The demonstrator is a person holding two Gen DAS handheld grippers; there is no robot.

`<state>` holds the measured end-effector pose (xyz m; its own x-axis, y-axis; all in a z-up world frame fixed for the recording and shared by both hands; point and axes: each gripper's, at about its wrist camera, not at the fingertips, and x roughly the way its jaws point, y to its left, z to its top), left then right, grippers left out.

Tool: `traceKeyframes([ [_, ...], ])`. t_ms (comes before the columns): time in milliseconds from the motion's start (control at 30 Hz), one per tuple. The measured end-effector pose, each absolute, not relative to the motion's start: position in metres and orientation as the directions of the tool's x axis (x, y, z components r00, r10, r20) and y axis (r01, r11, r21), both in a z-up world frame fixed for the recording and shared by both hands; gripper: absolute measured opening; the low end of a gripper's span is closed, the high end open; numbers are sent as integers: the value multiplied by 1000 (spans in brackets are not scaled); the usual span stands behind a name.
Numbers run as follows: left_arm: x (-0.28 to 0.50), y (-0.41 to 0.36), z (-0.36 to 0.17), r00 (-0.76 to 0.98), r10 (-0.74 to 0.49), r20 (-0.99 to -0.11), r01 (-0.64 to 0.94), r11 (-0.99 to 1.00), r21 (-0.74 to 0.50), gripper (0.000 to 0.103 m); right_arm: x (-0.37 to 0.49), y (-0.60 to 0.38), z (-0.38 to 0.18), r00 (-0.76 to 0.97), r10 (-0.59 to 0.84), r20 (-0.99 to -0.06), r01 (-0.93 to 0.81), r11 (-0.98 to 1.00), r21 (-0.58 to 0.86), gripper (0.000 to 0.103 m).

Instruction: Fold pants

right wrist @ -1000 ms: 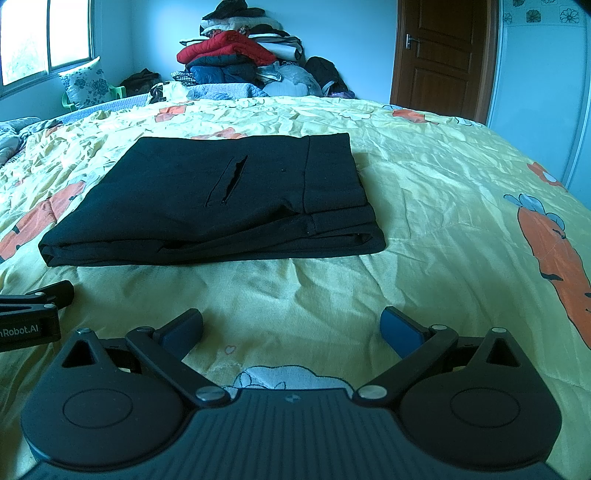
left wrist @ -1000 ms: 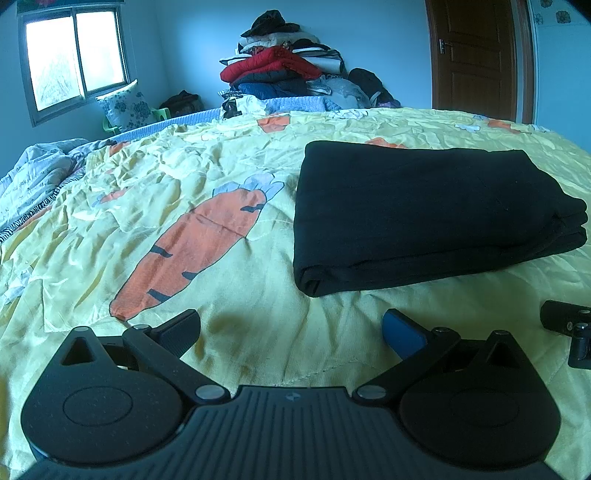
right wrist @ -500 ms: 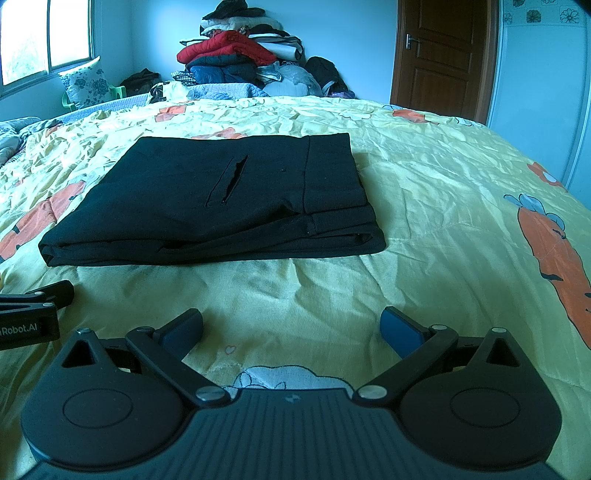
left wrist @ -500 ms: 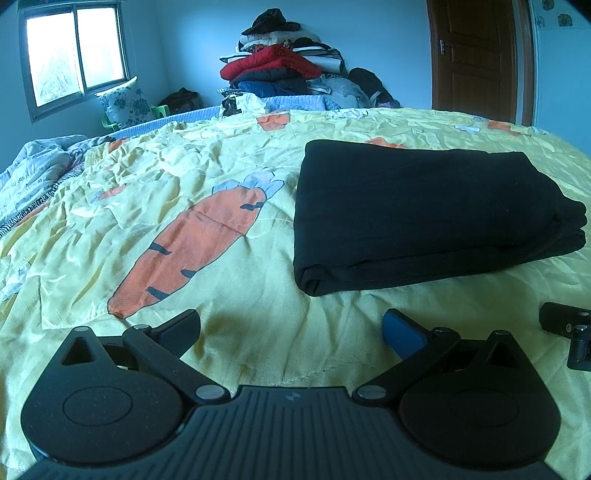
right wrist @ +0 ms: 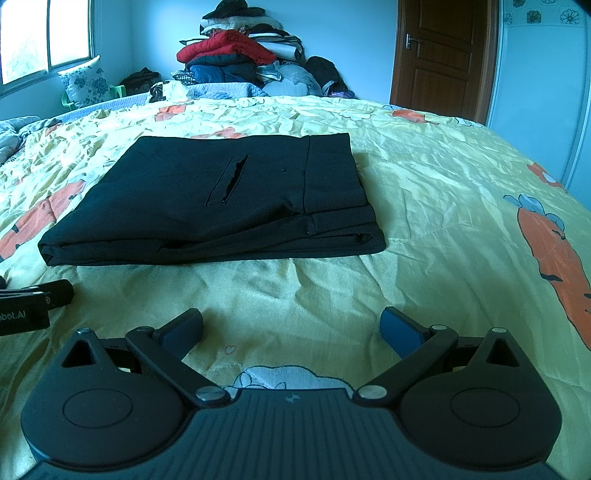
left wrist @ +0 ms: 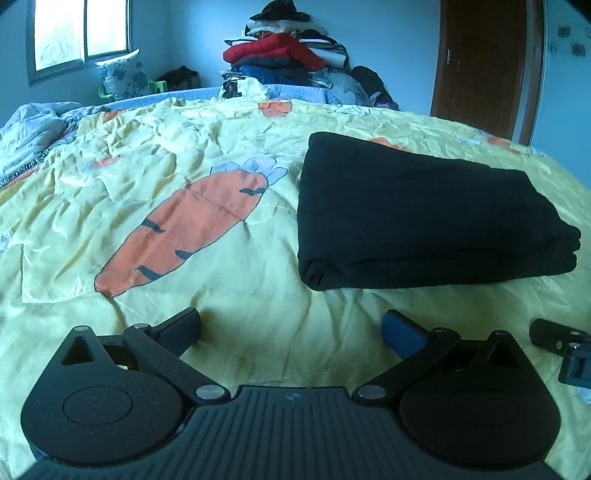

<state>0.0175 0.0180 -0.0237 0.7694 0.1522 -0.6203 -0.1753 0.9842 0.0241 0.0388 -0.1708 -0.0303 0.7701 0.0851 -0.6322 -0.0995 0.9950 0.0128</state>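
Nothing's really moved since a second ago; my left gripper [left wrist: 291,326] and right gripper [right wrist: 291,326] both sit with fingers spread, holding nothing, low over the bedspread [right wrist: 443,206]; pants [right wrist: 229,199] lie just ahead in a neat stack; folding looks done, so next is probably just backing off.

One folded pair of black pants [right wrist: 207,199] lies on one bed [right wrist: 443,206]. Two grippers rest before it, the left [left wrist: 291,332] and the right [right wrist: 291,330], each with two fingers spread apart. One clothes heap [right wrist: 236,59], one pillow [right wrist: 83,86], one window [left wrist: 81,33], one door [right wrist: 443,55].
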Motion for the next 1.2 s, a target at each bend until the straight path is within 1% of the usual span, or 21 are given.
traceKeyframes([
  [1200,15,18,-23,772,134,-622,-160,987,14,103,38,-171,-30,770,85,-632,-98,995,15,103],
])
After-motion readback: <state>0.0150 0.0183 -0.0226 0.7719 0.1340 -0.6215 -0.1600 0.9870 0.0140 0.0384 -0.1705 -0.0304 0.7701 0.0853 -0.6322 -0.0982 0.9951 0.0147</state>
